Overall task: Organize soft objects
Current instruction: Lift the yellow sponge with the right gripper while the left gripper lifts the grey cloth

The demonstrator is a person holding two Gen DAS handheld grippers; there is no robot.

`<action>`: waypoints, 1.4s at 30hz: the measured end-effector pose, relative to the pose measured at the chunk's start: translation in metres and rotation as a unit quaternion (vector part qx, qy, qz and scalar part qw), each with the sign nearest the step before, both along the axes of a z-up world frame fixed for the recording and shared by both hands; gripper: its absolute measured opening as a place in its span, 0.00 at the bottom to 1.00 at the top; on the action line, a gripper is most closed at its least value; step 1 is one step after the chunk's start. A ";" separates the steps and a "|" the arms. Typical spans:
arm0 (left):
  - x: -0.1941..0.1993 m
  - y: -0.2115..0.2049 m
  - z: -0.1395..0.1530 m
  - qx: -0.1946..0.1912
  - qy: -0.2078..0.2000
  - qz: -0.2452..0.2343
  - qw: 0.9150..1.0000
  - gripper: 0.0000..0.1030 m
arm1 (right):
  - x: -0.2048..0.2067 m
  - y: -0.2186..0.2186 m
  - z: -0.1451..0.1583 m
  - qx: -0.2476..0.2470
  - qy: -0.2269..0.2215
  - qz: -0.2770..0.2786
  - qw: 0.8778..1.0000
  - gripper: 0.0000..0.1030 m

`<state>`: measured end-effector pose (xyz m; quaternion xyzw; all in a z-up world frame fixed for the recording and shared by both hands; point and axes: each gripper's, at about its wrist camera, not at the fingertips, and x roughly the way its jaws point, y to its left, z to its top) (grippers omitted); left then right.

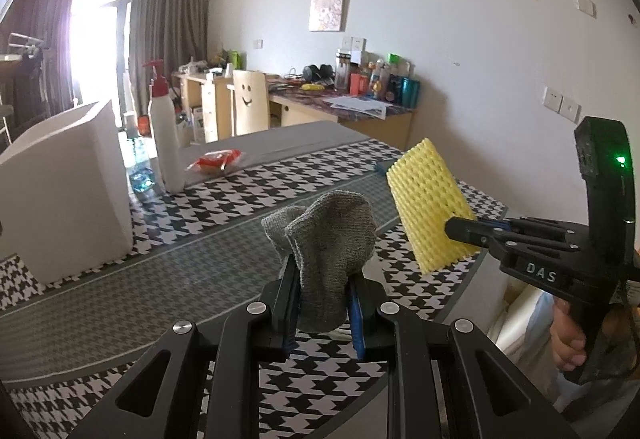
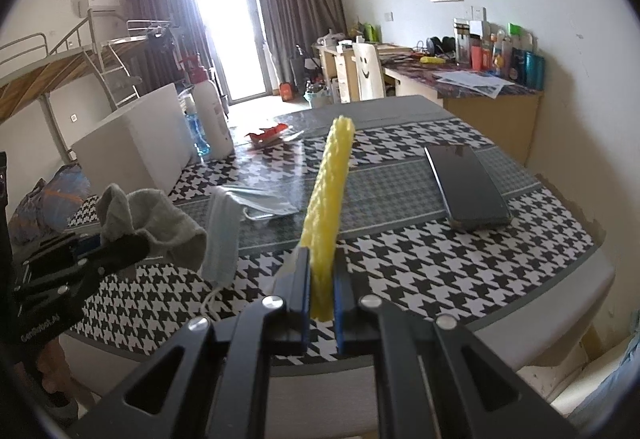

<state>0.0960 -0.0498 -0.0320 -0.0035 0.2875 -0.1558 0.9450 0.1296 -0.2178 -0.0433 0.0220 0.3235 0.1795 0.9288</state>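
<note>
Sock (image 1: 328, 239) pinched upright in left tongs (image 1: 322, 303), foam net (image 2: 326, 215) clamped in right tongs (image 2: 322, 303) (both raised above table (image 2: 400, 259)).

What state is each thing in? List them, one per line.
Left gripper: shut on grey sock.
Grey sock: pinched, held above the table.
Right gripper: shut on yellow foam net.
Yellow foam net: flattened between the fingers, lifted.
Face mask: lying crumpled on the table.
Phone: flat, screen dark.
White box: standing, top open.

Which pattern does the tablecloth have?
The tablecloth has a black-and-white houndstooth pattern with grey bands; the right wrist view shows it best.
</note>
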 end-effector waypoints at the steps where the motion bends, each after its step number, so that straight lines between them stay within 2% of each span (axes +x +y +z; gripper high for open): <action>1: 0.000 0.001 0.000 0.000 0.000 0.002 1.000 0.22 | 0.000 0.000 0.001 0.001 -0.001 0.001 1.000 0.12; 25: -0.002 0.035 0.020 0.011 -0.023 0.060 0.998 0.22 | -0.004 0.028 0.025 -0.003 -0.040 0.038 0.998 0.12; 42: -0.007 0.054 0.040 0.026 -0.043 0.098 0.994 0.22 | 0.000 0.051 0.044 0.018 -0.073 0.078 0.994 0.12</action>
